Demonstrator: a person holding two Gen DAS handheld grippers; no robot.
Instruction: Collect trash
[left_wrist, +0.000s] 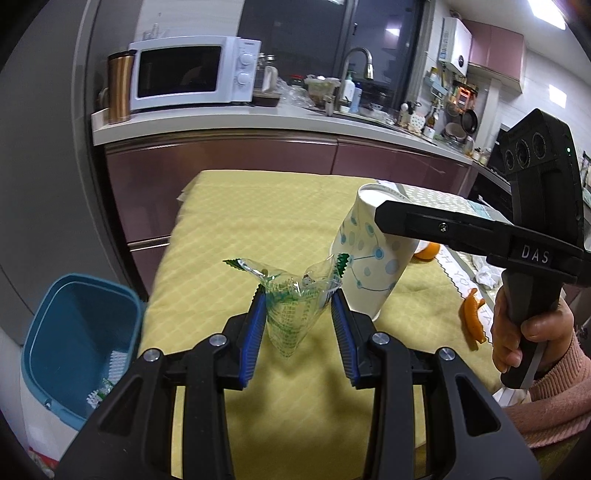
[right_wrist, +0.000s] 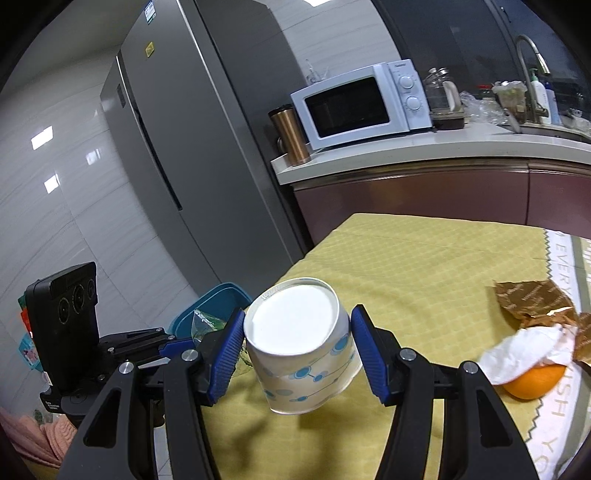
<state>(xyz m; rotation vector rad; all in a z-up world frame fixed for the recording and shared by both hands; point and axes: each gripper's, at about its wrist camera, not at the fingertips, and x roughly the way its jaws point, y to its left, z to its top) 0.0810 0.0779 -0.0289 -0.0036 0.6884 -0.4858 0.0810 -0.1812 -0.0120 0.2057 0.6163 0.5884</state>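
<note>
**A:** status L tool?

**B:** left tool (left_wrist: 298, 291) closed down on a clear wrapper (left_wrist: 291, 306) w/ green print, pinched between the blue pads (left_wrist: 255, 332). Wrapper held up off the yellow-clothed bench (left_wrist: 236, 229), top edges flaring out above the fingertips.

**A:** R side?

**B:** right tool (right_wrist: 297, 325) clamped on a paper cup (right_wrist: 303, 343) (white, blue dot/line pattern). Cup tilted, flat base facing the right wrist cam, pads on both sides of the wall. Also off the bench, just right of the wrapper in the left wrist view, the two look close but can't tell if touching.

**A:** bin?

**B:** blue trash bin (left_wrist: 74, 339) on the floor off the bench's left edge, below and left of the left tool. Some bits already in the bottom, too small to ID.

**A:** what else is on the bench?

**B:** an orange (right_wrist: 535, 380) on the right w/ a crumpled white tissue (right_wrist: 524, 350) draped on it, gold-brown foil wrapper (right_wrist: 532, 299) just behind. Small orange peel strip (left_wrist: 474, 317) near the person's right hand (left_wrist: 528, 328).
</note>
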